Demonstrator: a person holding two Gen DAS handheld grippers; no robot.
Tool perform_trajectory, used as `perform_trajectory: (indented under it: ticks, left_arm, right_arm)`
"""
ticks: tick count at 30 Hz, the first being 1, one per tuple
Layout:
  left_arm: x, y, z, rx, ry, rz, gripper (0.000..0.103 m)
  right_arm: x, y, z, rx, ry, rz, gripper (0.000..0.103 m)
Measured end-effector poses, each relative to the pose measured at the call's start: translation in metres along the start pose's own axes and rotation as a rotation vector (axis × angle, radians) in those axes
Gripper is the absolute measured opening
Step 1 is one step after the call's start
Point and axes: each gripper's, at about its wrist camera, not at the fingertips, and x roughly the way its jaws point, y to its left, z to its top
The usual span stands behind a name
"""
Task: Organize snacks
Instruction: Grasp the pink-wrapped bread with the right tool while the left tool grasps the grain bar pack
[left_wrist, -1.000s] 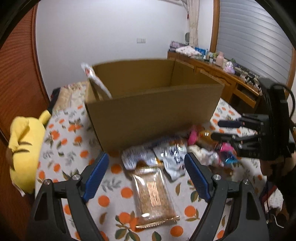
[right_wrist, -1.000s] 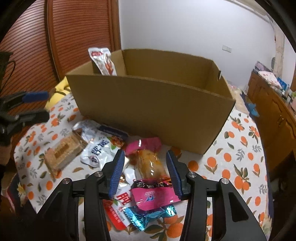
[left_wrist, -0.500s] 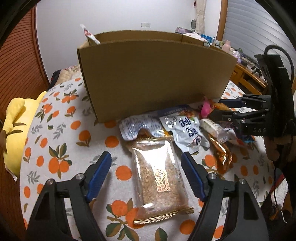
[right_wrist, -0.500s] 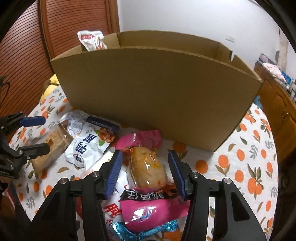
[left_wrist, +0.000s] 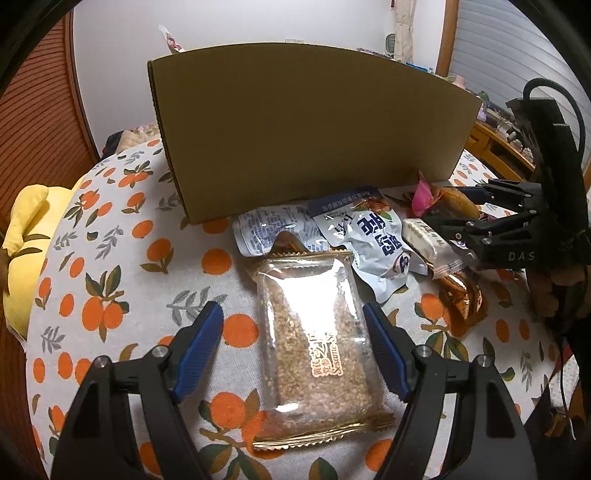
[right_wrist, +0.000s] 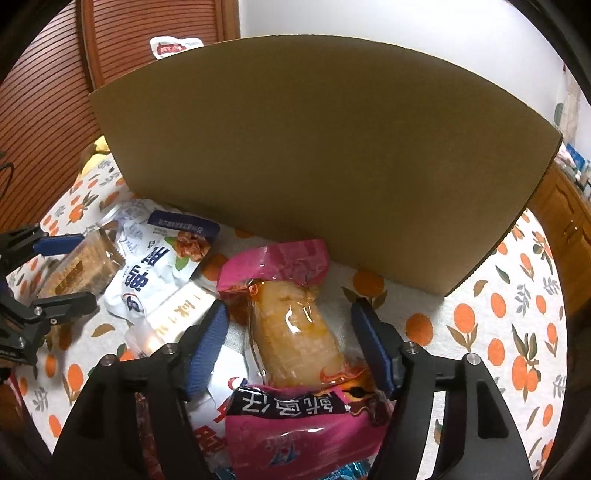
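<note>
Jaws on both grippers stand wide apart and hold nothing. The left gripper (left_wrist: 293, 339) has dropped low over the counter in the last second, so that a clear sesame bar packet (left_wrist: 319, 345) now lies flat between its blue fingers (left_wrist: 199, 345), apparently untouched on either side. The right gripper (right_wrist: 291, 345) has come down in the same way and straddles a pink-ended packet (right_wrist: 291, 325) with a pale orange snack inside; a pink and black wrapper (right_wrist: 299, 424) lies nearer the camera, overlapping that packet's near end.

Both descents suggest that each gripper is lined up for a grasp, and closing looks like the next step before the lift into the box. None of the loose snacks here has gone in yet.

Between the two targets lie a white and blue pouch (left_wrist: 373, 240), a cream bar (left_wrist: 430, 240) and a gold wrapper (left_wrist: 461, 299), all overlapping in a loose heap. Just behind the heap stands the open cardboard box (left_wrist: 306, 129), its near wall hiding the inside; a white and red packet (right_wrist: 171, 46) pokes above its far left corner.

An orange-print cloth (left_wrist: 99, 306) covers the counter. A yellow plush toy (left_wrist: 22, 236) sits off its left edge. Beyond are a slatted wooden panel (right_wrist: 48, 92), a white wall and a wooden sideboard (left_wrist: 496, 144).
</note>
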Motion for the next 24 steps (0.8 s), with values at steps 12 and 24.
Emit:
perform_trajectory:
  ticks: [12,24]
  left_arm:
    - [-0.0033,-0.0013,-0.0025,-0.006,-0.040,0.012,0.049]
    - [-0.0042,0.0002,-0.0023,-0.013,-0.048,0.001,0.046]
  right_arm:
    - [0.0018,0.0019,-0.0004,-0.006,-0.003,0.002,0.075]
    - [0.0033,0.0028,0.0006,-0.011,0.001,0.001,0.076]
